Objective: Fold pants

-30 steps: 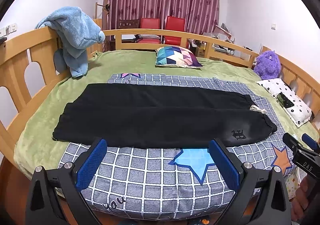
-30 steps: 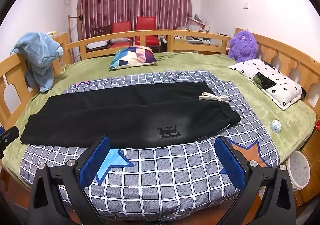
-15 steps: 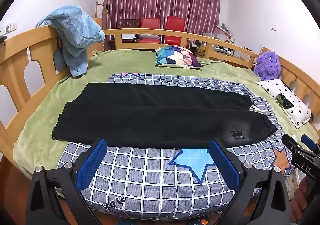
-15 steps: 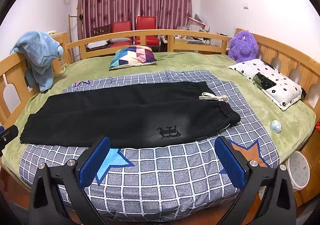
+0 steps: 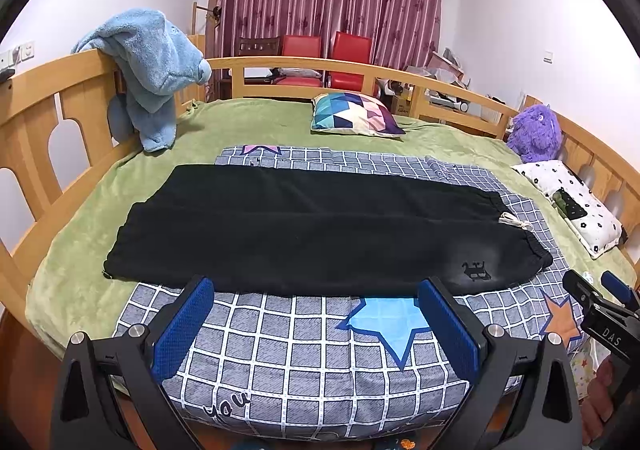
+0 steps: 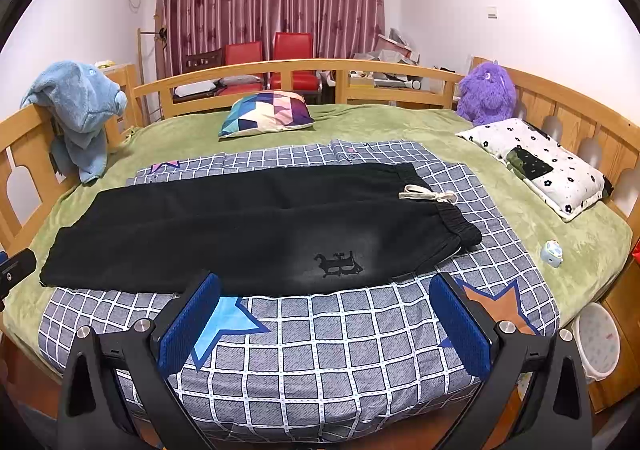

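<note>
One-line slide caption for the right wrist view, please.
Open right gripper hovers at the bed edge before black pants laid flat on a checked quilt, waistband to the right.

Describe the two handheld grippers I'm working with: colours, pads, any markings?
Both the left gripper and the right gripper have black angular frames, silver screws and two fingers faced with textured blue pads. White "DAS" lettering marks the right gripper's body.

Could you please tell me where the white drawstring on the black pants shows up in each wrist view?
Left wrist view: drawstring lies right of centre, at the waistband of the pants.
Right wrist view: drawstring lies right of centre, just above mid-height.
Shared landmark: purple plush toy.
</note>
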### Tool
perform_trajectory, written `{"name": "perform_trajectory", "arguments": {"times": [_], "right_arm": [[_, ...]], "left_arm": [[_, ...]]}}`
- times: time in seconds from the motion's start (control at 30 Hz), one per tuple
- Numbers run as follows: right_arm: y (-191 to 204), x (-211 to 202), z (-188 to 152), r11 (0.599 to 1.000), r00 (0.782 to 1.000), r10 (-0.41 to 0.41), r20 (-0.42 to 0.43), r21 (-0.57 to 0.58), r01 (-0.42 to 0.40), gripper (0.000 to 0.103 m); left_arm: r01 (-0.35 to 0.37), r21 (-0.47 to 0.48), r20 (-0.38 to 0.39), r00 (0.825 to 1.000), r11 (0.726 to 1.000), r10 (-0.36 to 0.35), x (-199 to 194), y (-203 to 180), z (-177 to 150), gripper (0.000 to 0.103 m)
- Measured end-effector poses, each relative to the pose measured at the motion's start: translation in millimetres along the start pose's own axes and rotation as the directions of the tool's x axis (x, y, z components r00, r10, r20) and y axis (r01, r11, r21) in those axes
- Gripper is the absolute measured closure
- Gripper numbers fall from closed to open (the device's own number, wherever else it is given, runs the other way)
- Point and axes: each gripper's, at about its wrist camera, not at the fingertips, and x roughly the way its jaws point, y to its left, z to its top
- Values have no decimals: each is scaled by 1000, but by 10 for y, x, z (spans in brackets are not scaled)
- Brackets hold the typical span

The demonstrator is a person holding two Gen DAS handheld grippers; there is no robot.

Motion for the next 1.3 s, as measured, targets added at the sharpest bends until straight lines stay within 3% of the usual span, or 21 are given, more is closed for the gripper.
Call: {"name": "perform_trajectory", "arguments": {"times": [0.83,1.07,1.3], "right_arm": [[8,111,-65,1000,1000,8,-6,-1,-8,0],[22,436,-151,1000,999,-21,27,-9,22,0],[-75,1019,-254,999,1000,-16,-19,34,17,1]], "left_arm": [[6,-28,-9,1000,1000,-6,149,122,2,0],[-28,-82,-20,999,996,27,455,239,19,0],[-34,-132,-44,999,991,29,1081,480,-159,0]]}}
